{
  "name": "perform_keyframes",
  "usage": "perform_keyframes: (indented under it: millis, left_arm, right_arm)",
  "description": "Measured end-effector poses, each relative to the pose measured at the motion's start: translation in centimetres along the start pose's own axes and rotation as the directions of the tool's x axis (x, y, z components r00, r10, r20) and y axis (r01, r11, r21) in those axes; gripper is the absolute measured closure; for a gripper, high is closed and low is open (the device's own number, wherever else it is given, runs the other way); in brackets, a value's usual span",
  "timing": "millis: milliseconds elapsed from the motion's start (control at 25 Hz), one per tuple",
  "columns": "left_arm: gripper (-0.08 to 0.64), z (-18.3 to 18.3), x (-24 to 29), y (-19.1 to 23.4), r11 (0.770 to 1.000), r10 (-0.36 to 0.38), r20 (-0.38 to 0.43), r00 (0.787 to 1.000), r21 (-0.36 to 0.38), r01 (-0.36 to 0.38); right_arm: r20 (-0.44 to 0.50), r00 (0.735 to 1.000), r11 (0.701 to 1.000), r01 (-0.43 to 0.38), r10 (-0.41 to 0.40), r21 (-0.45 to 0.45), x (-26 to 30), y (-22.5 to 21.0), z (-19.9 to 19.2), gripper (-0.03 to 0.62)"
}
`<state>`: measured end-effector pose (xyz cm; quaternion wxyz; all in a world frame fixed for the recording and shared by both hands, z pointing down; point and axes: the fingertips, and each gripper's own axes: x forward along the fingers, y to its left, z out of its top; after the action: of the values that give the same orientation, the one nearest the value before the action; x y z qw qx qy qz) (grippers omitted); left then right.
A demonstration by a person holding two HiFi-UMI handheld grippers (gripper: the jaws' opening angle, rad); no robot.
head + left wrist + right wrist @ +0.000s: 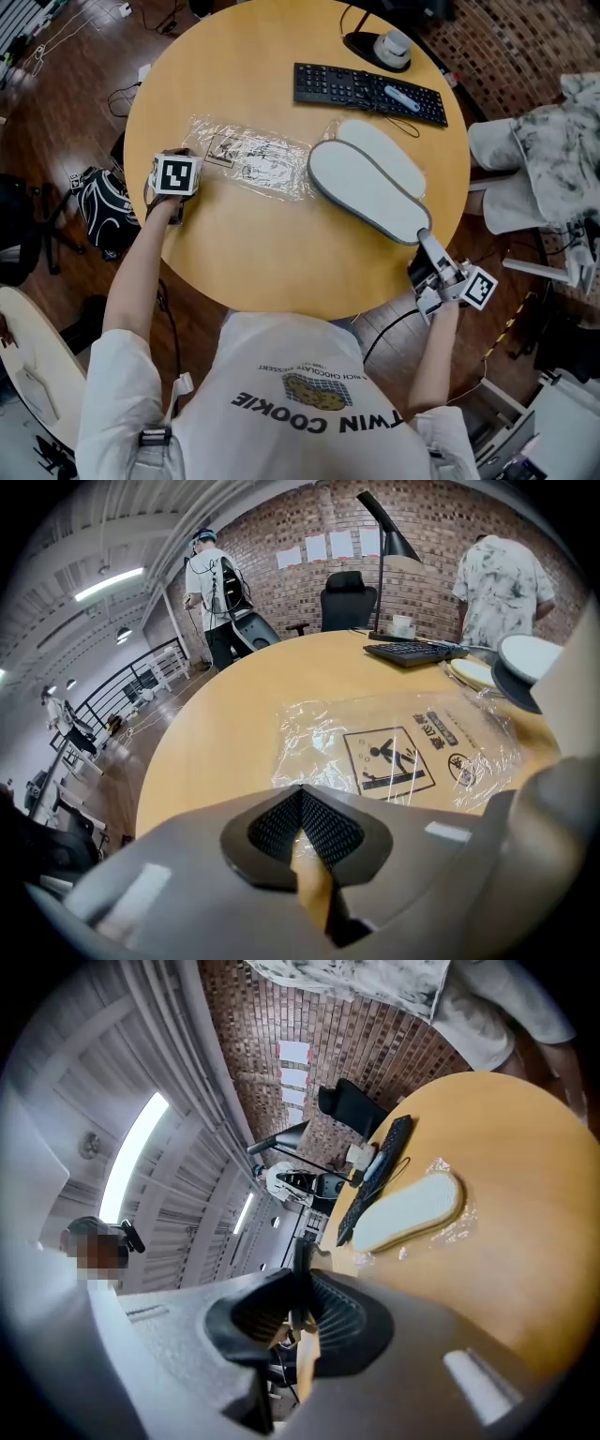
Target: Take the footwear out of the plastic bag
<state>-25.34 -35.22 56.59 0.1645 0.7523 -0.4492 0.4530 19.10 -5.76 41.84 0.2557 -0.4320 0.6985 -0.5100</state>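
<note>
The plastic bag is laid flat toward the worktop's left edge, and its end is pinched in the closed left hand-held gripper. 1 grey-rimmed slipper is clamped by its heel in the right hand-held gripper at the right edge. A 2nd slipper is seen beside it, nearer the keyboard.

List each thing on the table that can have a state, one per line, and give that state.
plastic bag: flat on the table, crumpled, one end pinched.
left gripper: shut on the plastic bag's end.
near slipper: out of the bag, held by its heel.
right gripper: shut on the near slipper's heel.
far slipper: lying on the table, with plastic seemingly around one end.
</note>
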Motion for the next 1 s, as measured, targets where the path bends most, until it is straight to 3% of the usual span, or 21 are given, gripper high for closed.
perform_keyframes:
  millis: [200, 440, 680, 1000]
  left_arm:
    - [0.557, -0.1, 0.0, -0.1, 1.0, -0.007, -0.002, 1.0, -0.005, 0.007]
    - [0.557, -0.2, -0.1, 0.0, 1.0, 0.005, 0.017, 1.0, -0.016, -0.004]
    - [0.557, 0.1, 0.0, -0.1, 0.999, -0.011, 0.026, 1.0, -0.03, 0.012]
    - [0.557, -0.3, -0.1, 0.0, 0.998, -0.038, 0.04, 0.998, -0.055, 0.041]
  right_arm:
    - [-0.017, 0.996, 0.996, -0.085, 0.085, -0.024, 2.9, 2.6, 0.1, 0.531]
    - [-0.092, 0.983, 0.987, -0.158, 0.156, -0.02, 9.8, 3.7, -2.4, 0.531]
    - [-0.183, 0.965, 0.982, -0.187, 0.188, 0.021, 16.1, 3.0, -5.4, 0.531]
    - [-0.228, 0.951, 0.978, -0.199, 0.208, 0.063, 22.0, 1.8, -8.0, 0.531]
